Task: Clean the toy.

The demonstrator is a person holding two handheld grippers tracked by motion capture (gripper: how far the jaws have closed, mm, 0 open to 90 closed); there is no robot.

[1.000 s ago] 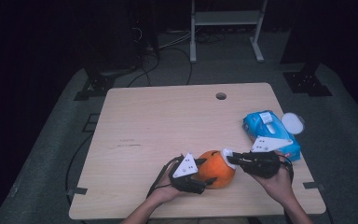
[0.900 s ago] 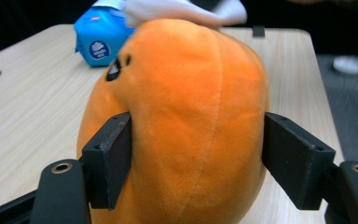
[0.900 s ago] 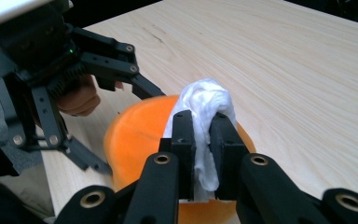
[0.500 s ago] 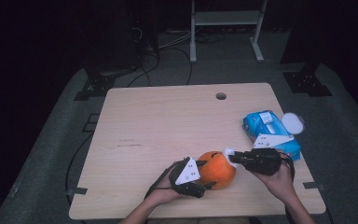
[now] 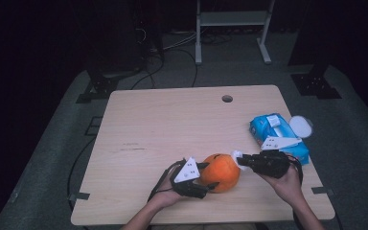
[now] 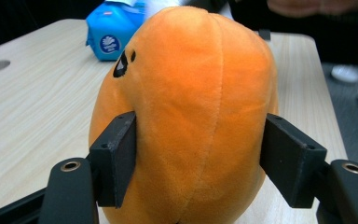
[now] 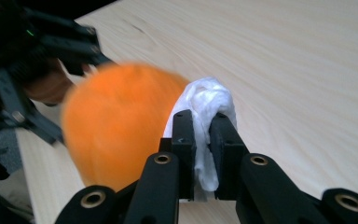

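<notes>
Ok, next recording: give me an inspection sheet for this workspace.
Surface: light wooden table, round hole near the far edge.
Job's things: orange plush toy; white tissue against it.
Clutter: blue tissue pack, white round lid beside it.
Grippers: left gripper pads press the toy's sides, jaws just been closing; right gripper shut on the tissue.
Cables: black cable trailing from the left gripper.
Surroundings: dark room, grey floor, white stand behind.

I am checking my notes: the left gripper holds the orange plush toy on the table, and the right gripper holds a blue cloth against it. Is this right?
Not quite: the cloth in the right gripper is white, not blue, as the right gripper view shows. The left gripper does hold the orange plush toy on the table.
</notes>
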